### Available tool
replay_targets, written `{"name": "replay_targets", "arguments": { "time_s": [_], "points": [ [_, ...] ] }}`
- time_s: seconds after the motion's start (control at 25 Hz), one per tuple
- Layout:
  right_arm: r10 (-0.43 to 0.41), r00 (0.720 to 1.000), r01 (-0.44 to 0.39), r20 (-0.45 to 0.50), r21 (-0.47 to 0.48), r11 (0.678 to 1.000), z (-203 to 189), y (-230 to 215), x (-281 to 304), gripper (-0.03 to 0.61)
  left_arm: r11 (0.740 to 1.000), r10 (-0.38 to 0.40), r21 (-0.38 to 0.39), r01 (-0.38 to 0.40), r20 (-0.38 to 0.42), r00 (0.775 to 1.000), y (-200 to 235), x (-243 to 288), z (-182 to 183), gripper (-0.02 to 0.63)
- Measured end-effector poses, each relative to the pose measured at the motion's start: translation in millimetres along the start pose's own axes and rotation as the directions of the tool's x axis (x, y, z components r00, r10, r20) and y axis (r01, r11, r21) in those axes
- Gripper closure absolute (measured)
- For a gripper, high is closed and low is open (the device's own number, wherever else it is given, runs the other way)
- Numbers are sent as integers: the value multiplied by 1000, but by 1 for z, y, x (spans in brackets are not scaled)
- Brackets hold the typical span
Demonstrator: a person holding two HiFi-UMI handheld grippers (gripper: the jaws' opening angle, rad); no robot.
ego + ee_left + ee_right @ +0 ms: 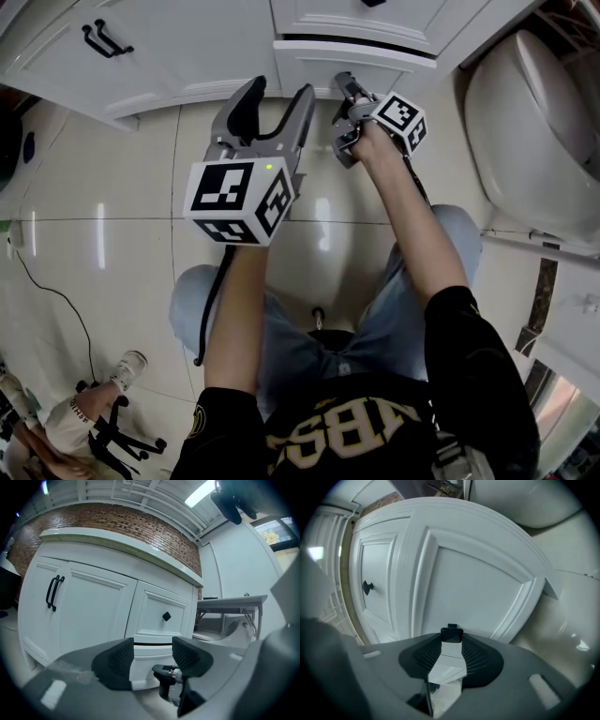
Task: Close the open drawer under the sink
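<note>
The person is crouching in front of a white vanity cabinet [93, 616] and is working on the closing step. The open drawer [314, 67] is the lower of two stacked under the right end of the countertop [122, 550], and it is standing slightly proud of the closed drawer above it [161, 616], with a dark gap showing along its top edge. The right gripper [451, 641] is pointing straight at the drawer front, rolled onto its side. Its jaws are drawn in narrow, pinching the small black knob [451, 632] on that front.

The left gripper [279, 94] is hovering just left of the right one and a little back from the cabinet. Its jaws are spread wide with nothing between them, and it is taking no part in the work. Further toward the left end of the countertop, the cabinet door with black bar handles [54, 592] is sitting shut.

Judging from the small overhang left, the drawer is nearly home. The next move calls for a straight push along the drawer's travel, keeping the knob square so the front does not rack to one side. The jaws should then let go once the front is lying flush with the drawer above.
</note>
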State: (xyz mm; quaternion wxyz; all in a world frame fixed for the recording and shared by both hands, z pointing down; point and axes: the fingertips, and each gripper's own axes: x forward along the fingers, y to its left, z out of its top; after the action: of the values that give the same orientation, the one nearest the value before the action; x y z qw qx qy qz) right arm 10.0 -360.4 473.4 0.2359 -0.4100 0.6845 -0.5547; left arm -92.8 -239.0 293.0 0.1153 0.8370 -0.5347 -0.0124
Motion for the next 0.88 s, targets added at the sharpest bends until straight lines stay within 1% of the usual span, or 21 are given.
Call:
{"name": "replay_targets", "arguments": {
  "time_s": [0.08,0.16,0.24,0.32,0.4,0.56,0.68,0.76,0.84,0.88],
  "points": [
    [-1,999,2,34,-26,1000,7,1,10,451,1000,9,-4,-9,-9,1000,8,-2,-2,359],
    [1,998,1,68,-32,999,11,2,19,450,1000,21,-9,-22,-17,1000,16,-6,-3,359],
    [-5,996,9,89,-51,999,12,2,25,439,999,31,-12,-32,-17,999,19,-9,-2,359],
    [-14,994,22,105,-76,997,14,2,26,437,1000,28,-7,-28,-11,1000,17,-13,2,359],
    [-15,994,24,111,-81,996,16,3,26,437,1000,18,12,-18,-1,1000,14,-17,8,360],
    [15,996,-7,93,-77,997,13,4,22,437,999,12,50,-13,6,1000,12,-26,14,360],
    [-25,999,28,45,-71,997,-4,0,5,442,997,16,71,-16,7,1000,13,-31,16,360],
    [-49,999,49,0,-30,998,-14,0,-11,445,997,8,74,-9,9,1000,11,-30,17,360],
    [-47,998,46,-31,-7,999,-17,5,-29,443,998,-6,70,5,13,1000,8,-29,16,360],
    [-37,998,37,-47,-20,999,-19,12,-39,443,997,-8,71,7,11,1000,8,-30,16,360]
  ]
}}
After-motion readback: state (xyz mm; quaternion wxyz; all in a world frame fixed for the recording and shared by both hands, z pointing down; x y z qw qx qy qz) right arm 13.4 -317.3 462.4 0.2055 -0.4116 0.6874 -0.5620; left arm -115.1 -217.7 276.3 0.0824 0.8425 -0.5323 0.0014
